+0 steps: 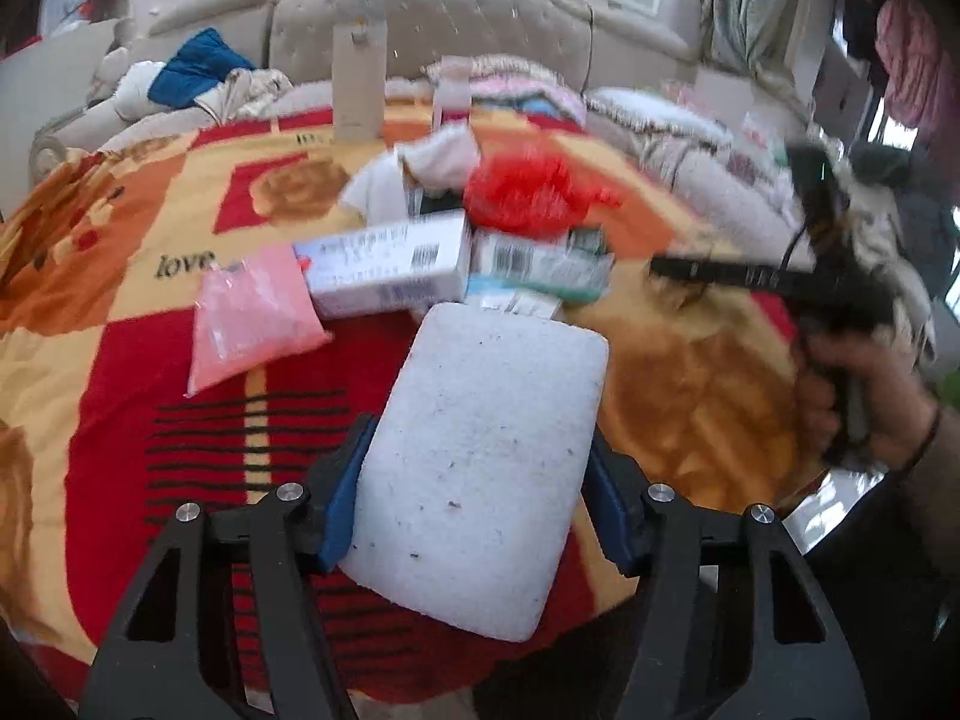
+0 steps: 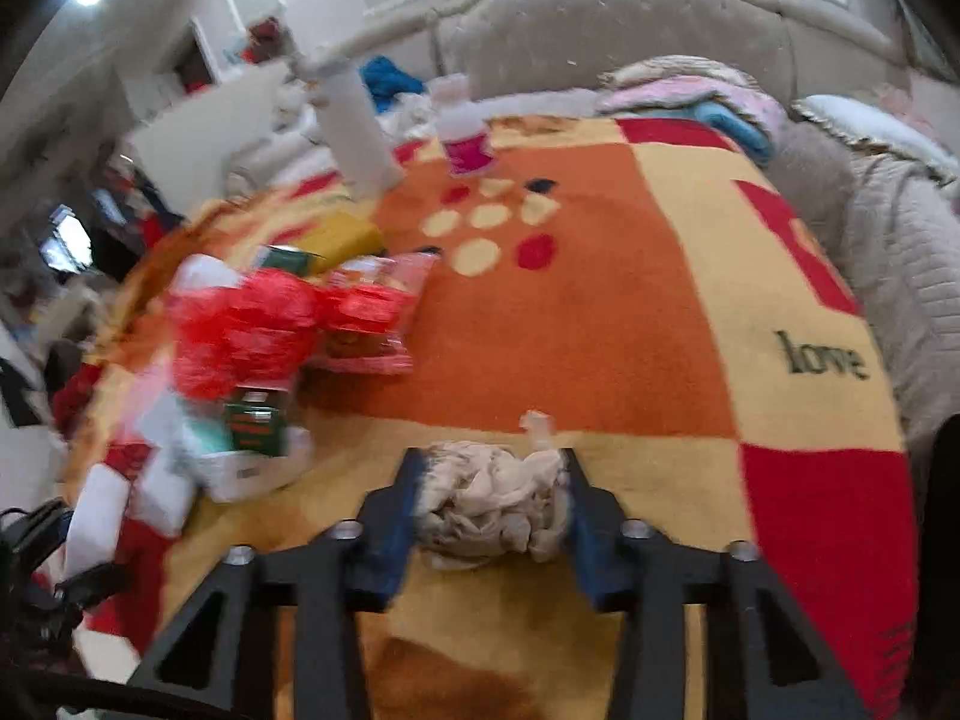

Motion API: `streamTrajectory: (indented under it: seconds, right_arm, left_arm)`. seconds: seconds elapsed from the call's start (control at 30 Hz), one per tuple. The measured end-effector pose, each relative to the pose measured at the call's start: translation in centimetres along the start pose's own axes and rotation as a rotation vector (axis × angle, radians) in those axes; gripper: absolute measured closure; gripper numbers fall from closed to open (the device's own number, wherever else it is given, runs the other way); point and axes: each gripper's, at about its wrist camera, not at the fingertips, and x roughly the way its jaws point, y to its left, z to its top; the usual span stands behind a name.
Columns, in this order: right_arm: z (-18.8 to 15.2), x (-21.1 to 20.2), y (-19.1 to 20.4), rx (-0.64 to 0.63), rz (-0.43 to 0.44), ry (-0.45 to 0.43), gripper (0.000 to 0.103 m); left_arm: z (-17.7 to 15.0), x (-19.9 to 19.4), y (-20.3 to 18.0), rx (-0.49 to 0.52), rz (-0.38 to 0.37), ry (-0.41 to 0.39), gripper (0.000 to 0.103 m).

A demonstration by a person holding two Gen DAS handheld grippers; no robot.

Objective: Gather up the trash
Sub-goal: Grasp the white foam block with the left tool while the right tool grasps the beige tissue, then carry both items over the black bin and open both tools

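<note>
My left gripper is shut on a white foam block, held above the red and orange blanket. Just beyond it lies a trash pile: a pink plastic pouch, a white carton, a teal and white box and a crumpled red bag. My right gripper is shut on a crumpled beige tissue wad over the blanket. The same pile shows at its left, with the red bag and a green box. The right gripper's body also shows in the left wrist view.
A bottle with pink liquid and a tall white box stand at the far end of the bed. The padded headboard, pillows and folded bedding lie behind. Blue cloth sits at the far left.
</note>
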Motion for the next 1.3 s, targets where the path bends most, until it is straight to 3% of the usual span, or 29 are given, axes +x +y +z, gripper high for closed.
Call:
streamTrajectory:
  seconds: [0.17,0.3,0.57,0.93,1.13,1.3]
  right_arm:
    - [-0.9,-3.4,-0.8,0.021,0.088,-0.094,0.066]
    - [-1.4,-5.4,-1.5,0.019,0.088,-0.124,0.066]
    - [-2.3,-10.0,-5.5,0.100,0.000,-0.190,0.066]
    - [-5.5,-17.8,-17.7,0.358,-0.196,-0.298,0.066]
    - [-6.0,-18.7,-22.6,0.453,-0.220,-0.294,0.066]
    - [-6.2,-18.3,-24.7,0.504,-0.235,-0.276,0.065]
  left_arm:
    - [1.8,-2.0,-1.8,-0.035,-0.041,-0.083,0.040]
    - [3.1,-1.3,-4.8,-0.002,-0.047,-0.083,0.040]
    - [4.5,2.4,-12.2,0.055,-0.075,-0.048,0.039]
    - [8.7,8.4,-26.8,0.244,-0.286,-0.027,0.039]
    - [10.4,12.1,-32.3,0.338,-0.331,0.010,0.039]
    - [10.3,16.2,-35.5,0.404,-0.321,0.060,0.037]
